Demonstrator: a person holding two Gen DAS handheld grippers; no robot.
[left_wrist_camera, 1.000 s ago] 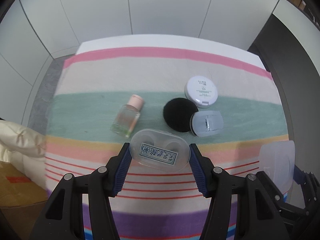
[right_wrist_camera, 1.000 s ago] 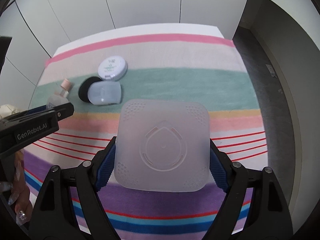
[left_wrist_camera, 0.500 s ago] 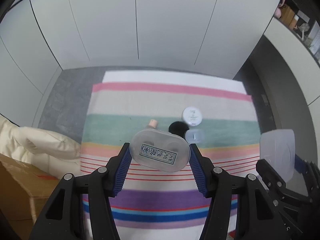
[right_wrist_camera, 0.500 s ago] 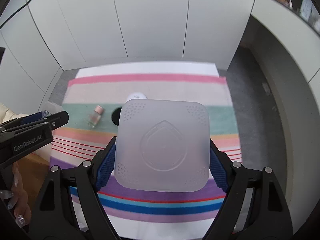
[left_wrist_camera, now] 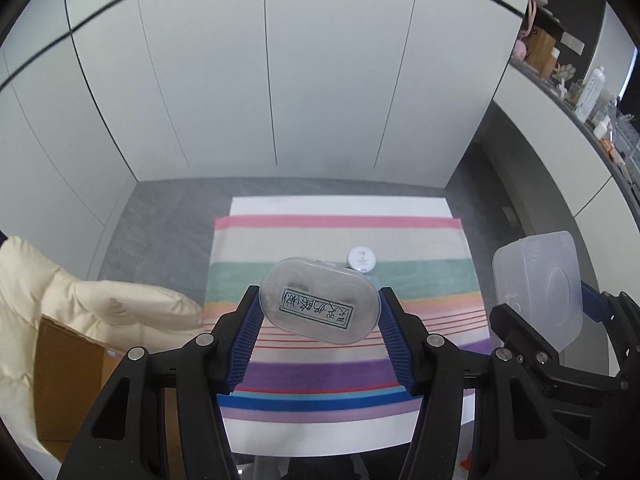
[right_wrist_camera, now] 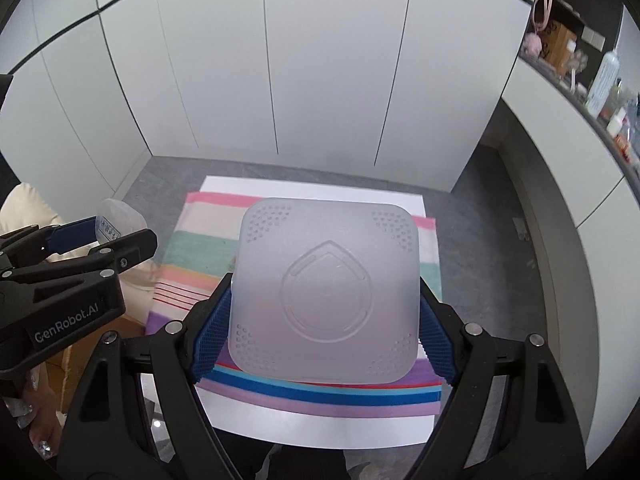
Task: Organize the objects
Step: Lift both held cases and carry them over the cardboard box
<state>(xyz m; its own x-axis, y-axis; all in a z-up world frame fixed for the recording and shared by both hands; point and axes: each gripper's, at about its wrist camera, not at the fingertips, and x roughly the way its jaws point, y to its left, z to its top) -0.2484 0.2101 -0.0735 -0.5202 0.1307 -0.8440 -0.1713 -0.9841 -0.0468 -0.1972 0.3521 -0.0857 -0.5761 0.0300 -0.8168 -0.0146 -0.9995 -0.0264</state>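
My left gripper [left_wrist_camera: 319, 316] is shut on a clear oval case [left_wrist_camera: 318, 300] with a handwritten label, held high above the striped cloth [left_wrist_camera: 340, 376]. My right gripper [right_wrist_camera: 325, 320] is shut on a frosted square plastic box [right_wrist_camera: 326, 300], also held high; the box also shows in the left wrist view [left_wrist_camera: 538, 292]. A white round compact [left_wrist_camera: 361, 259] lies far below on the green stripe. The other small items on the cloth are hidden behind the oval case.
The striped cloth covers a small white table [right_wrist_camera: 320, 428] on a grey floor. White wall panels stand behind. A cream jacket [left_wrist_camera: 100, 304] over a brown cardboard box [left_wrist_camera: 60, 380] sits to the left. A shelf with bottles [left_wrist_camera: 592, 92] runs along the right.
Both grippers have risen far above the table with their objects still held. The table and the items on it now look much smaller and lower in view.
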